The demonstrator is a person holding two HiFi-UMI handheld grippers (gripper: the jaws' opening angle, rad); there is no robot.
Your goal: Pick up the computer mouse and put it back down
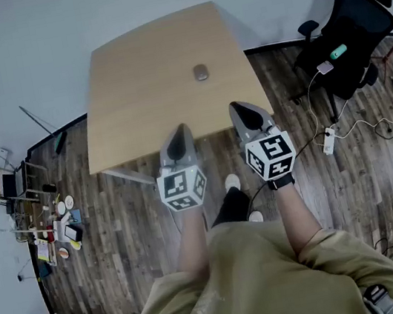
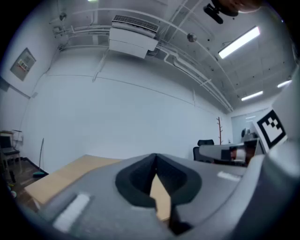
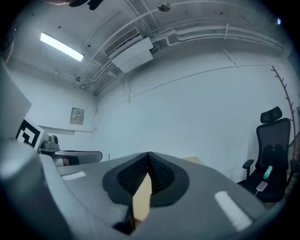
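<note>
A small grey-brown computer mouse [image 1: 201, 73] lies on the light wooden table [image 1: 139, 87], right of its middle. Both grippers hang level at the table's near edge, well short of the mouse. My left gripper [image 1: 179, 129] is shut, its tips meeting with nothing between them [image 2: 155, 155]. My right gripper [image 1: 237, 105] is shut too and holds nothing [image 3: 148, 154]. Neither gripper view shows the mouse; both look across the tabletop toward a white wall.
A black office chair [image 1: 345, 36] with a teal object on its seat stands right of the table, cables and a power strip [image 1: 327, 141] on the wood floor beside it. Clutter and shelves [image 1: 46, 224] sit at the left. The person's legs are below the grippers.
</note>
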